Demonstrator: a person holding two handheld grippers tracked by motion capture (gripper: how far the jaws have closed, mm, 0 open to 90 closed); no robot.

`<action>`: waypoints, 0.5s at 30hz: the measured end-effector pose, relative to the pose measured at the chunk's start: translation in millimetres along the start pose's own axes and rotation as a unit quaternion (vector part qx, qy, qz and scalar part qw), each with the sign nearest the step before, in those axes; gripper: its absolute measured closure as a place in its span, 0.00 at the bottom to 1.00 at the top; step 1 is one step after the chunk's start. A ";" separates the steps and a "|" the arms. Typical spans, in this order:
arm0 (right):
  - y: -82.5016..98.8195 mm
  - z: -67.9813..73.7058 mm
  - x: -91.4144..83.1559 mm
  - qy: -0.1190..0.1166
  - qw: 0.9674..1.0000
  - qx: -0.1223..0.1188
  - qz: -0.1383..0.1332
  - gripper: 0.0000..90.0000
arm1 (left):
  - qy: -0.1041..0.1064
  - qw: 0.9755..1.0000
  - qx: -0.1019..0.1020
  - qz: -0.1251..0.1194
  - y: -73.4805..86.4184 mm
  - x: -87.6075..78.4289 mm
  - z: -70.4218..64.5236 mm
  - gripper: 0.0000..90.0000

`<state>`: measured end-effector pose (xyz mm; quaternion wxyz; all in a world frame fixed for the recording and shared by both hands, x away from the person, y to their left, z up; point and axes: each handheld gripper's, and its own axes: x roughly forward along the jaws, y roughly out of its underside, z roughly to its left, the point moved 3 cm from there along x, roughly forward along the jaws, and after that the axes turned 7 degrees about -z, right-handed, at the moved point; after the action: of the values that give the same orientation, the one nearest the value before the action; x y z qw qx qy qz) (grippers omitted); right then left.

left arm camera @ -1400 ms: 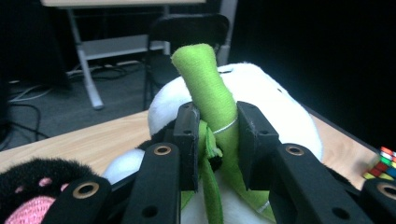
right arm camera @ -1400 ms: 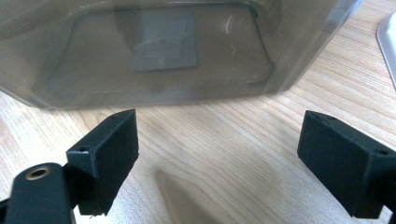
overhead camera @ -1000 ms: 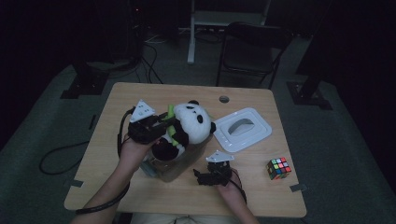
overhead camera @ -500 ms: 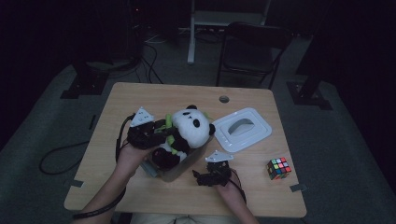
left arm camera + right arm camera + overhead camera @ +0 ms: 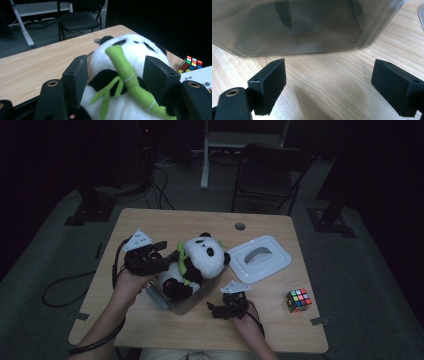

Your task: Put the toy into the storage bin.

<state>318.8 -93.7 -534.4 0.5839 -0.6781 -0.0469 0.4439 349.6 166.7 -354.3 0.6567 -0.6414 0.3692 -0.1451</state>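
A black-and-white panda plush [image 5: 201, 256] with a green bamboo stalk [image 5: 125, 72] sits in a clear grey box [image 5: 195, 301] at mid-table. My left gripper [image 5: 169, 256] reaches it from the left. Its jaws have just been opening and now stand open on either side of the panda's chest [image 5: 117, 100] and the bamboo. My right gripper [image 5: 215, 309] rests on the table in front of the box, open with nothing between its jaws. In the right gripper view [image 5: 329, 75] it faces the box wall [image 5: 312, 27] close up.
A white lid [image 5: 260, 257] lies right of the box, its corner visible in the left gripper view [image 5: 197, 75]. A colour cube [image 5: 298, 300] sits near the right front edge. A dark chair [image 5: 270, 170] stands behind the table.
The panda has settled lower into the box. The left gripper has drawn back to the left and its jaws have spread. The right gripper has stayed still.
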 end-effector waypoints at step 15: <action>1.1 -1.9 -2.2 -0.001 1.000 -0.002 0.007 0.14 | -0.030 0.999 -0.004 -0.017 5.0 -19.8 35.8 0.09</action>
<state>318.3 -96.8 -534.2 0.5790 -0.6792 -0.0440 0.4488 358.6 206.8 -356.5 0.6623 -0.6543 0.3390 -0.1353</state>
